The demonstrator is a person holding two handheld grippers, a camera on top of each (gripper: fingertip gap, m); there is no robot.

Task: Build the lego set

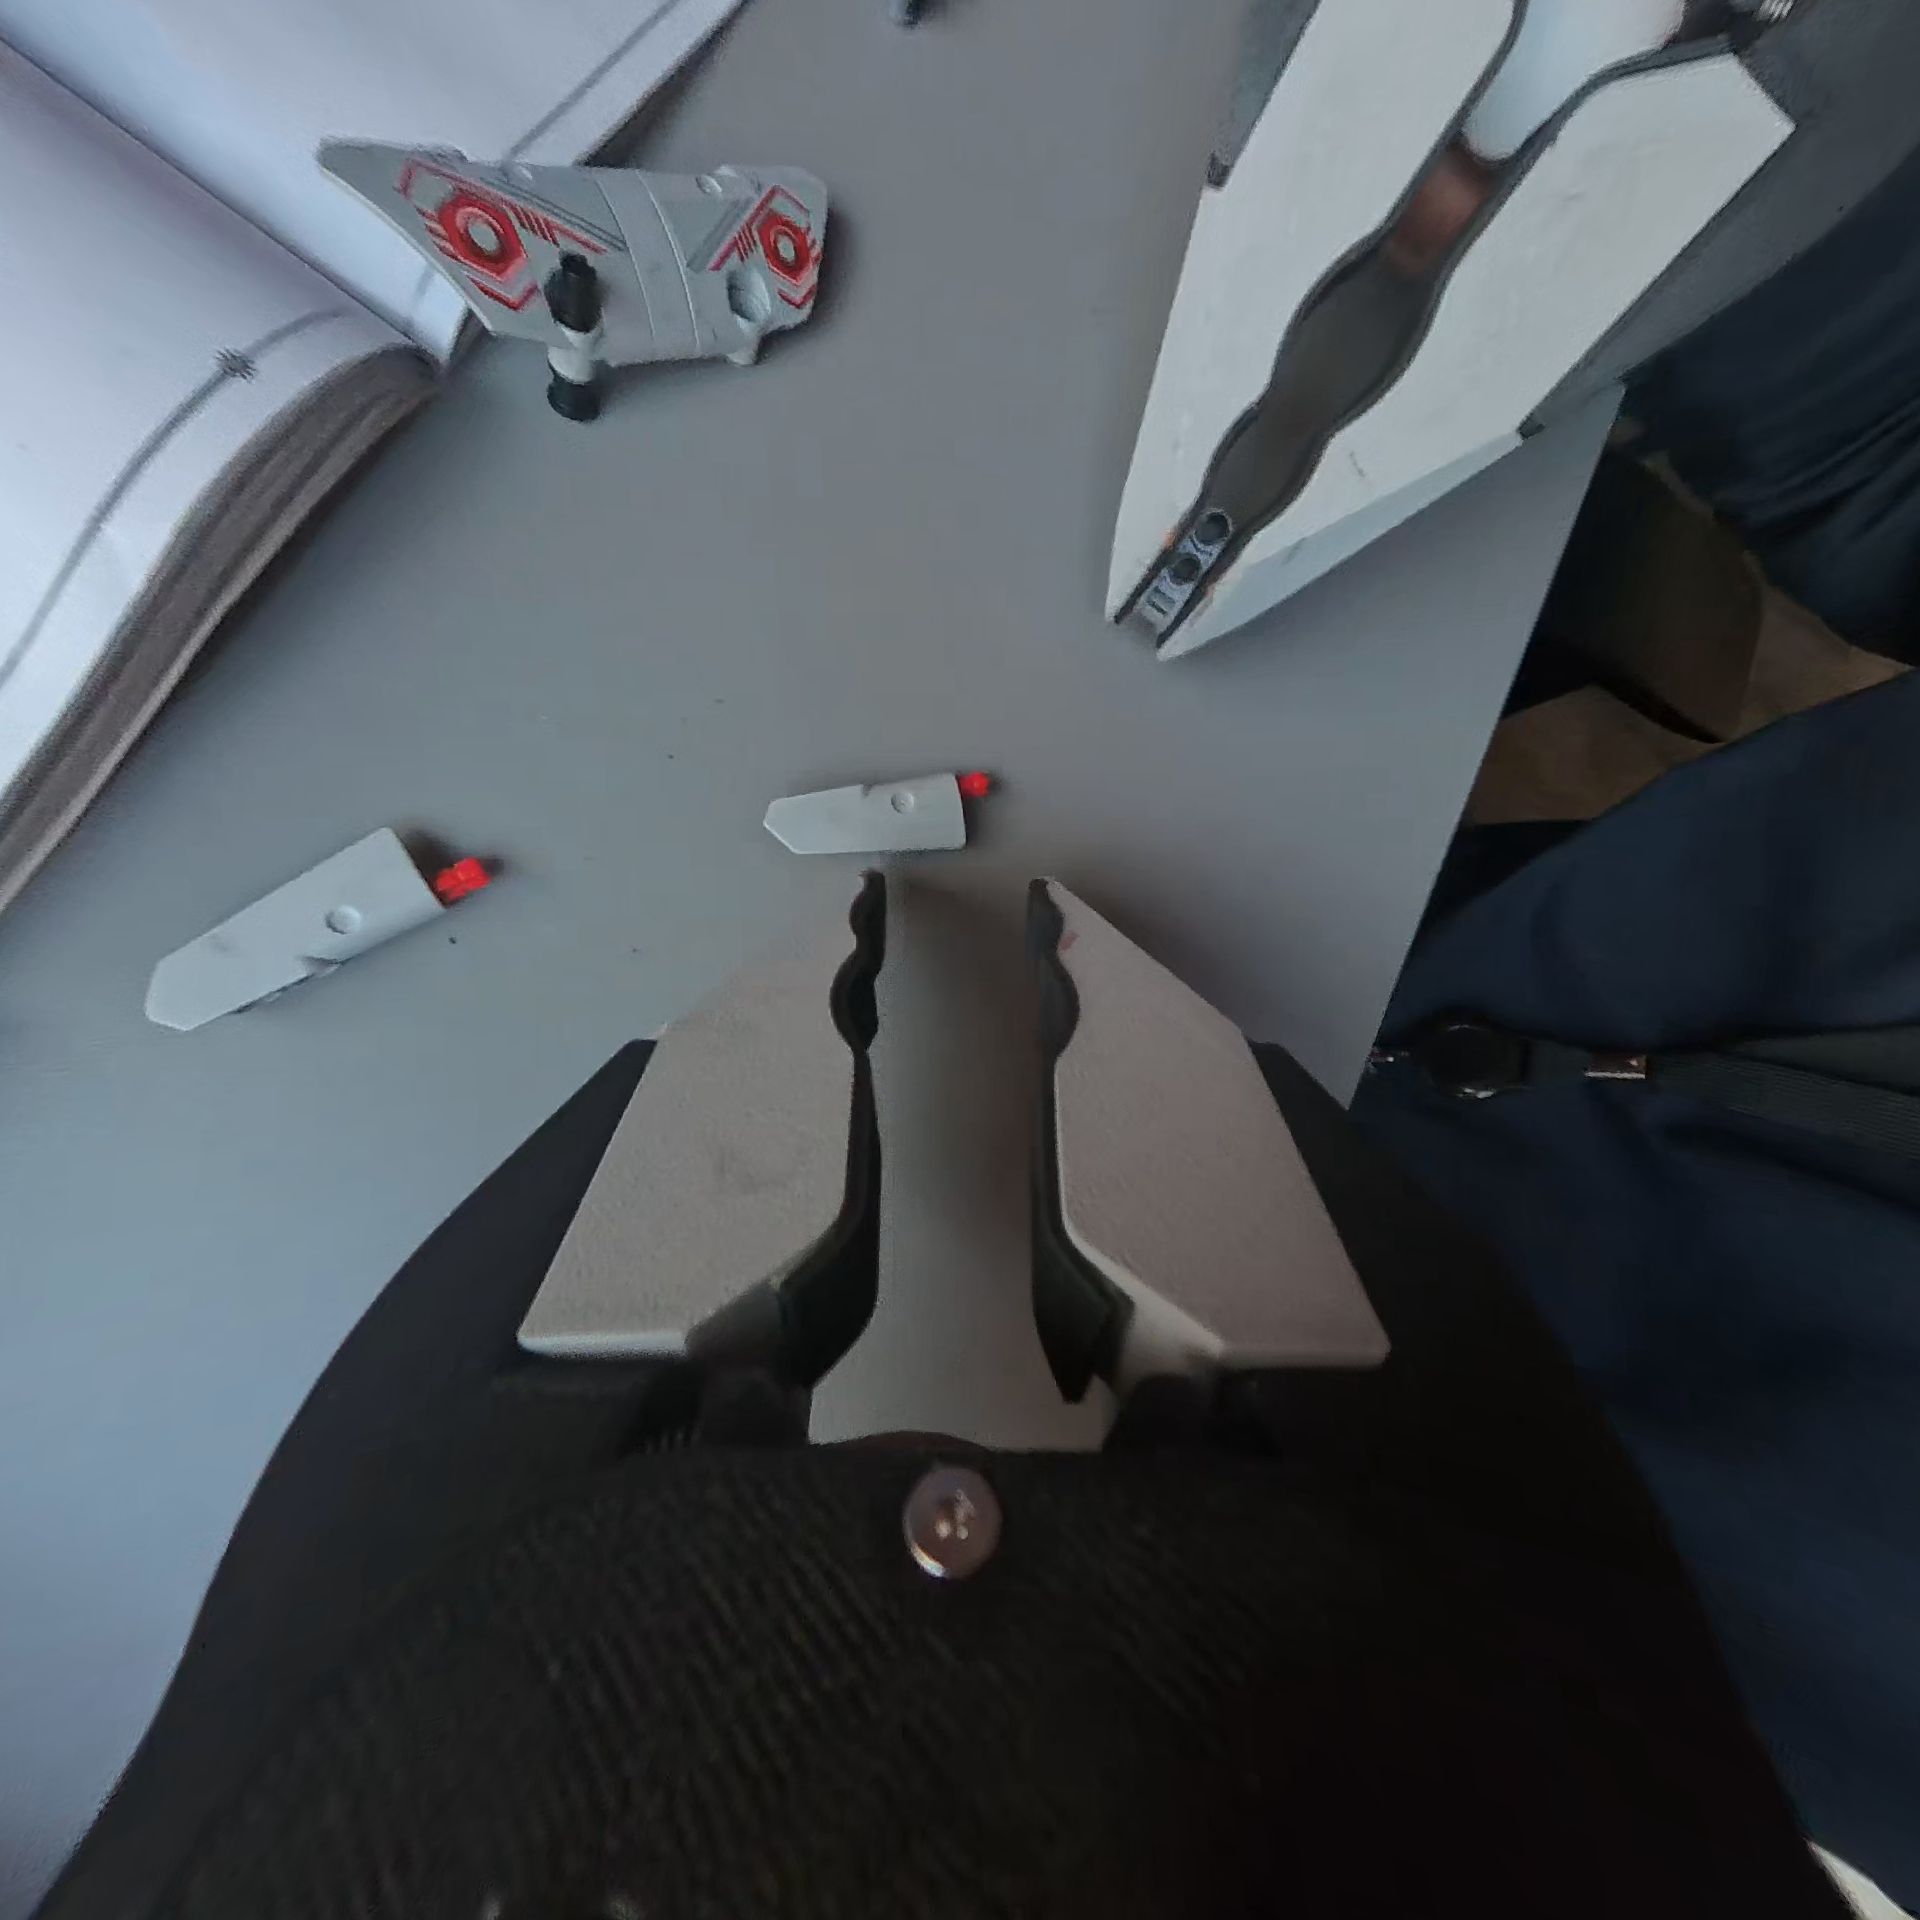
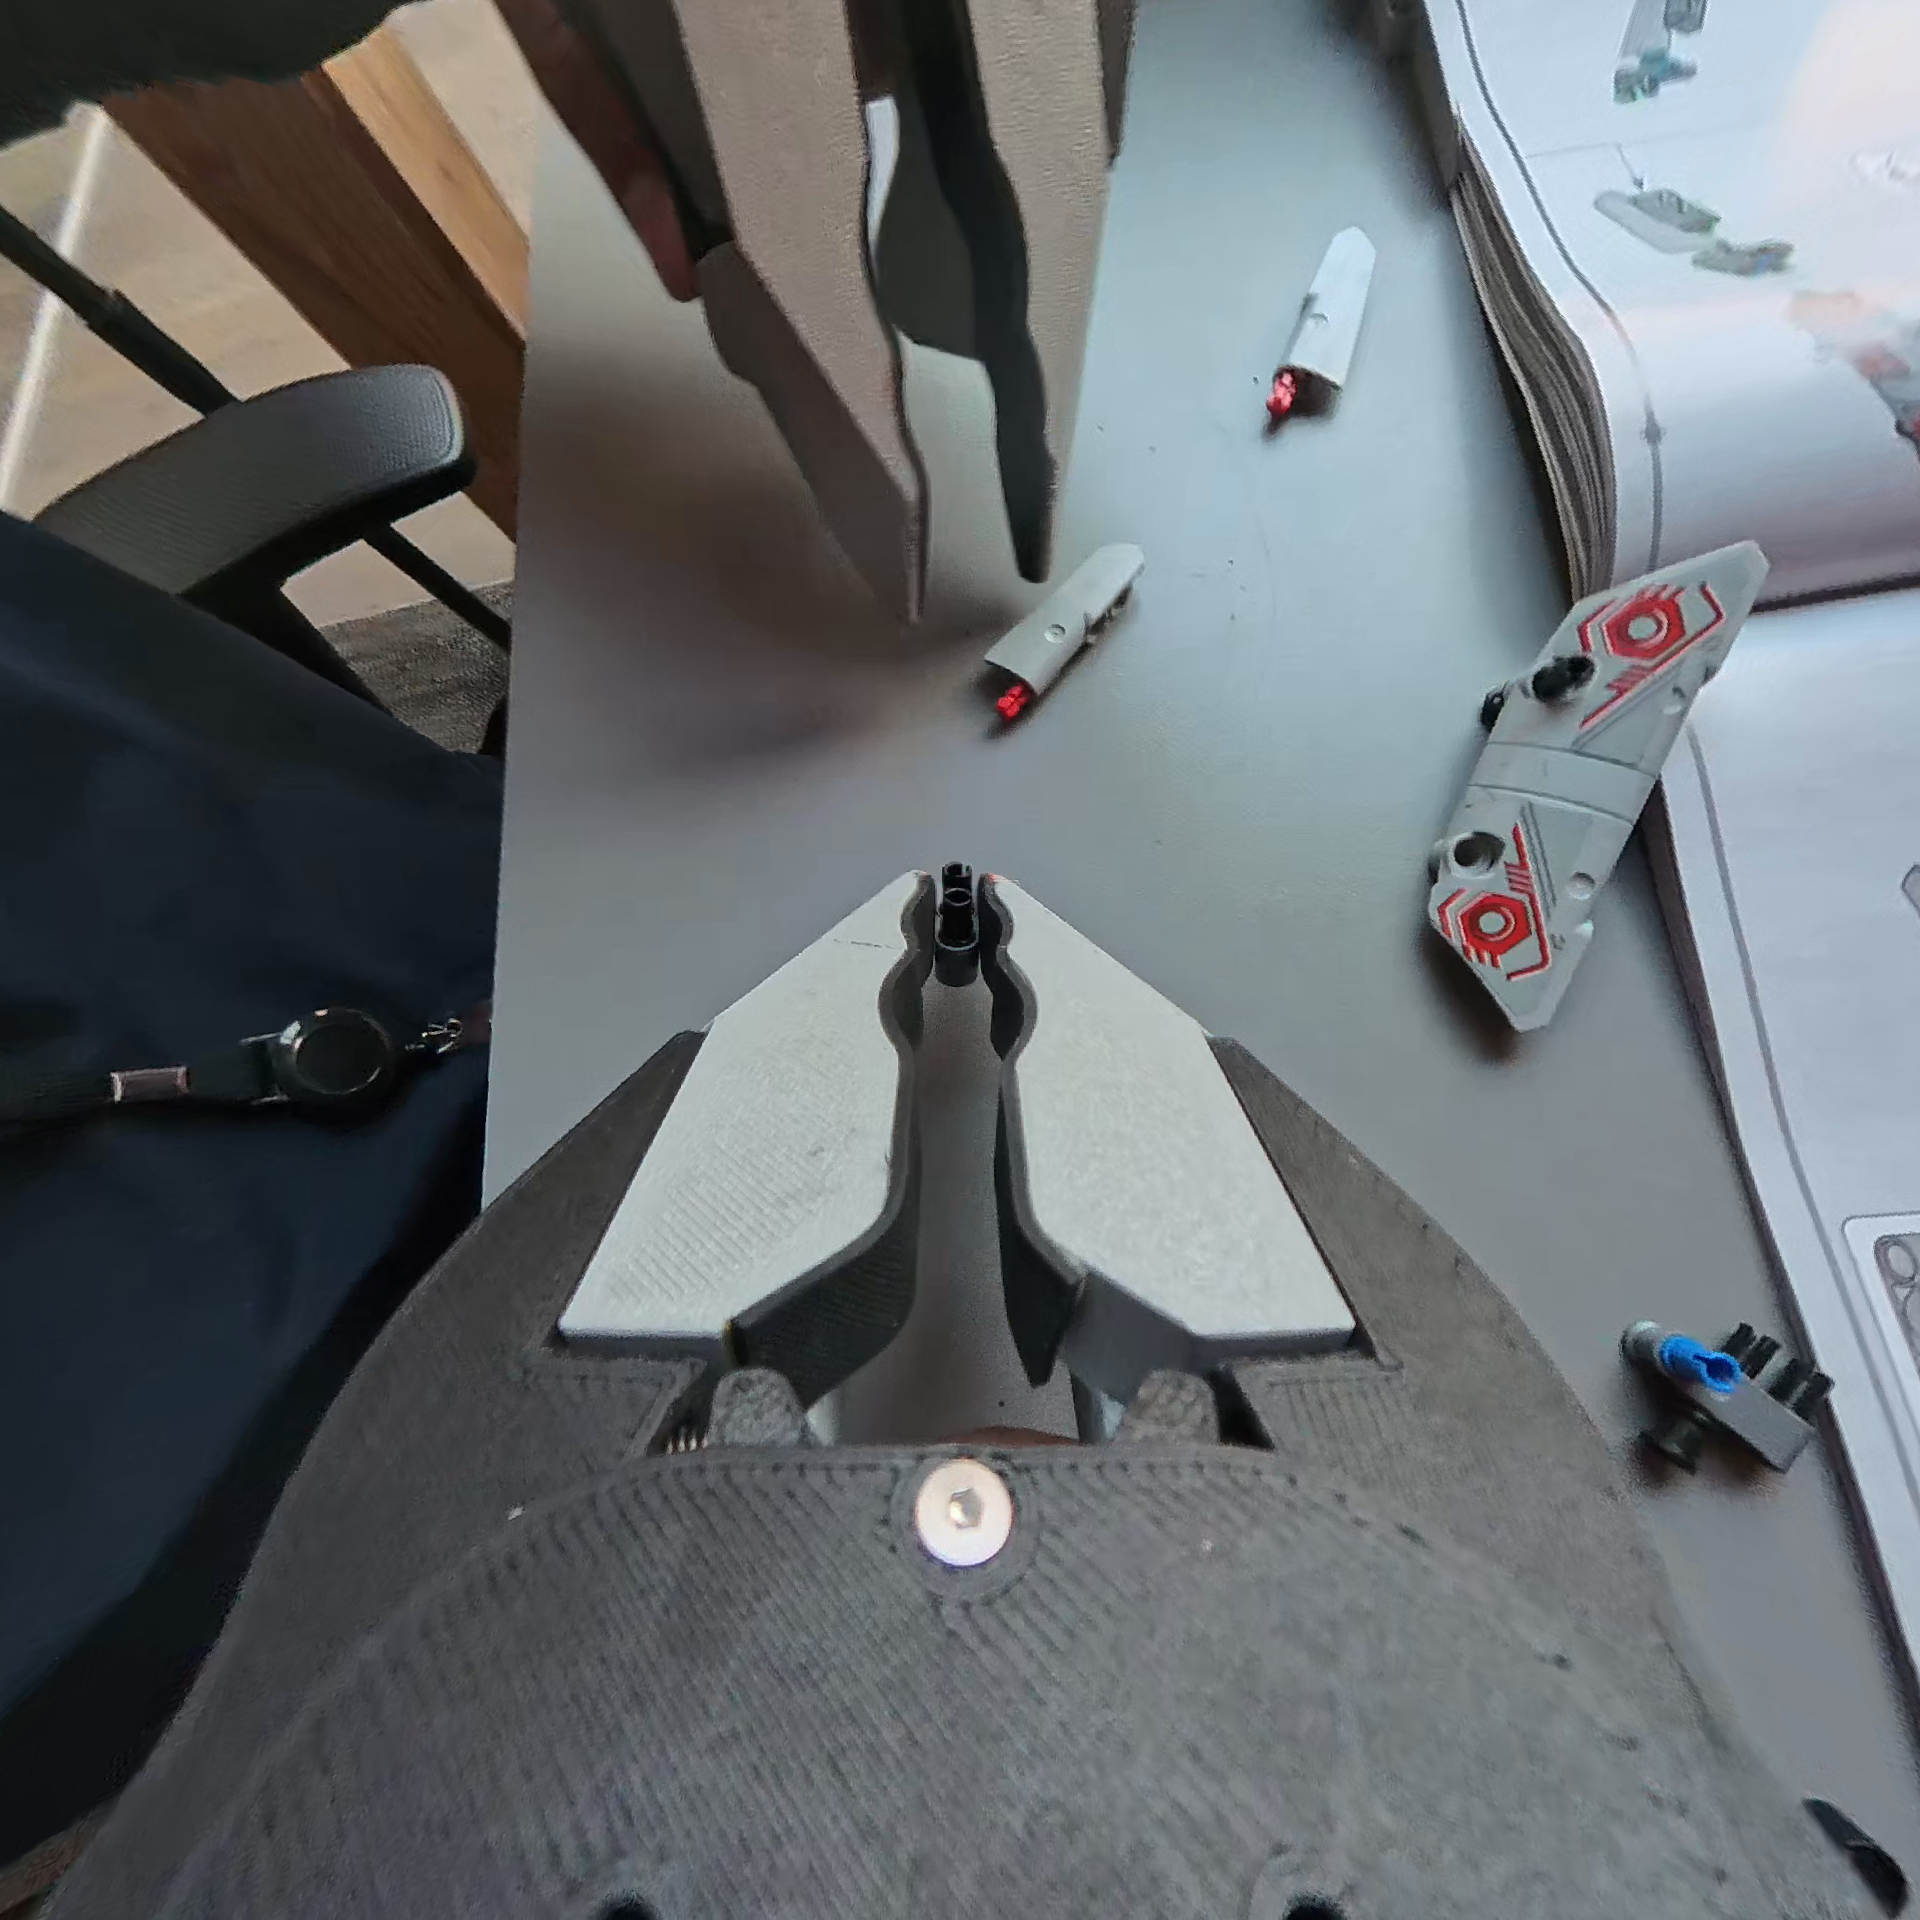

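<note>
1. Step in hand, as judged: a small part is picked up and the next is being approached, ahead of a join.
2. Right gripper [image 2: 958, 883]: pinching a small dark connector [image 2: 957, 920] at its tips; in the left wrist view the same part [image 1: 1184, 566] shows grey, with two round holes.
3. Left gripper [image 1: 954, 883]: spread, holding nothing, tips just short of the near fin [image 1: 868, 821], a grey piece with a red pin [image 1: 975, 783] at one end.
4. Far fin [image 1: 296, 925]: a like piece with a red pin, flat on the bench [image 1: 623, 623], well apart to the left.
5. Wing [image 1: 623, 244]: the grey panel assembly with red markings, beside the booklet [image 1: 156, 364]; a black-and-white pin stack [image 1: 571, 332] stands against it.
6. Stray bit [image 2: 1720, 1387]: a grey beam with blue and black pins, near the booklet [image 2: 1766, 312] in the right wrist view.
7. Next move, as judged: close squarely over the near fin's narrow sides without pushing it along the bench, then line up its red pin with a hole in the connector.
8. Hard to make out:
   - the connector's length, mostly buried between the right gripper's tips;
   - which step the booklet shows, cut off at the frame edges;
   - the undersides of the wing and both fins;
   - a dark object cut off at the top edge of the left wrist view.
</note>
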